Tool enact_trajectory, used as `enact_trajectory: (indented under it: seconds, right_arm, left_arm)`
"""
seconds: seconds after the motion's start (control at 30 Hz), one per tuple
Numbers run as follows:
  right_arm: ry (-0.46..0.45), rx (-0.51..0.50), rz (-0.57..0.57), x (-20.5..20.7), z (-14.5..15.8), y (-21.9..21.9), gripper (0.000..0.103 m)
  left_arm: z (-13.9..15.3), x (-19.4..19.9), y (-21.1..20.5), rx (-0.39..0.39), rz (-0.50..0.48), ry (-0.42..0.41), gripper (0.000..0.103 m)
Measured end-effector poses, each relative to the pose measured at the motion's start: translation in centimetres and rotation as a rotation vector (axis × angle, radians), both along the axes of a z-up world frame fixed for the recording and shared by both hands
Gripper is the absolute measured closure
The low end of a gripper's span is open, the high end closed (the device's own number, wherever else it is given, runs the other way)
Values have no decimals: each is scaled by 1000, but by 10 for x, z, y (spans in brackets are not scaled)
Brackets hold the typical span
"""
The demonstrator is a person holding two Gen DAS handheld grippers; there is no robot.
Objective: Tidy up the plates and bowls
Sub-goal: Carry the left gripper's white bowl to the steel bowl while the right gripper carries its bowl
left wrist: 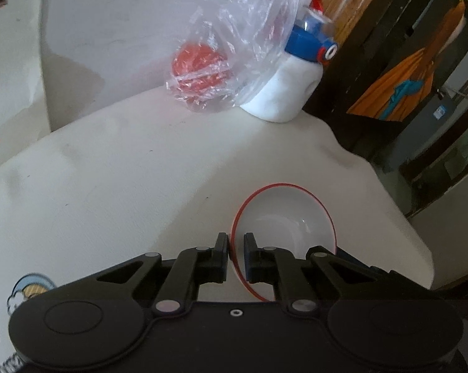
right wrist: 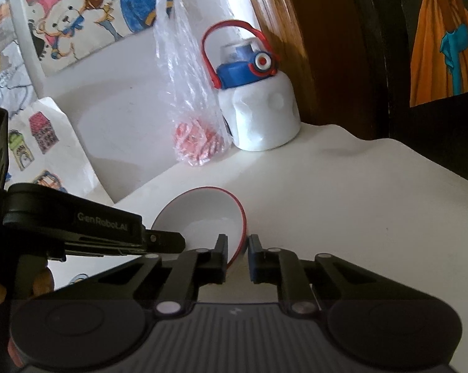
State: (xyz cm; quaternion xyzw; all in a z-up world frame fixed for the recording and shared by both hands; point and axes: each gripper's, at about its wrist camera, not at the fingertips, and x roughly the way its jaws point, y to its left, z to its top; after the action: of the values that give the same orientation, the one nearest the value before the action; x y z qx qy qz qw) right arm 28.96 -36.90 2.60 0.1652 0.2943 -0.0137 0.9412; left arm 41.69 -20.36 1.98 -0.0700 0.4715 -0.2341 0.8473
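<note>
Basically, you had both the left gripper (left wrist: 235, 250) and right gripper (right wrist: 237, 253) nearly closed over opposite rims of the bowl (left wrist: 283, 217) on the table (left wrist: 109, 171); looked rigid, glossy, breakable, so rim grips suited.

White tabletop (left wrist: 140, 171), dark wooden doorframe (left wrist: 373, 62)

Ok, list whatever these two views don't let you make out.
- Bowl, left wrist view: the near rim sits behind the left gripper.
- Same bowl, right wrist view: the left edge is covered by the other tool; whether the right gripper actually pinches the rim is unclear.
- Red object in the plastic bag: blurred by crinkled film.
- Other plates: none in view.
</note>
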Motion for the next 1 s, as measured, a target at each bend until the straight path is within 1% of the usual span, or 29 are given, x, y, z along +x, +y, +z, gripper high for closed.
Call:
enact_trajectory:
  seconds: [0.13, 0.33, 0.5, 0.6, 0.8, 0.9, 1.0]
  right_arm:
    - [-24, 3, 13, -13, 16, 8, 88]
    - [-60, 10, 51, -35, 46, 30, 88]
    - [-89, 2, 96, -60, 70, 59, 88]
    - [-101, -7, 125, -78, 81, 80, 88]
    - [-100, -22, 185, -117, 93, 121, 88]
    - [-93, -29, 217, -136, 93, 141, 88]
    - [-85, -33, 245, -153, 90, 157, 88]
  left_arm:
    - [20, -15, 12, -13, 9, -23, 93]
    - [56, -48, 42, -31, 31, -71, 93]
    - [80, -84, 75, -37, 57, -109, 93]
    - [90, -107, 97, -42, 76, -115, 93]
    - [98, -155, 142, -37, 105, -112, 93]
    - [100, -180, 163, -24, 115, -126, 93]
    - [96, -201, 180, -17, 121, -123, 93]
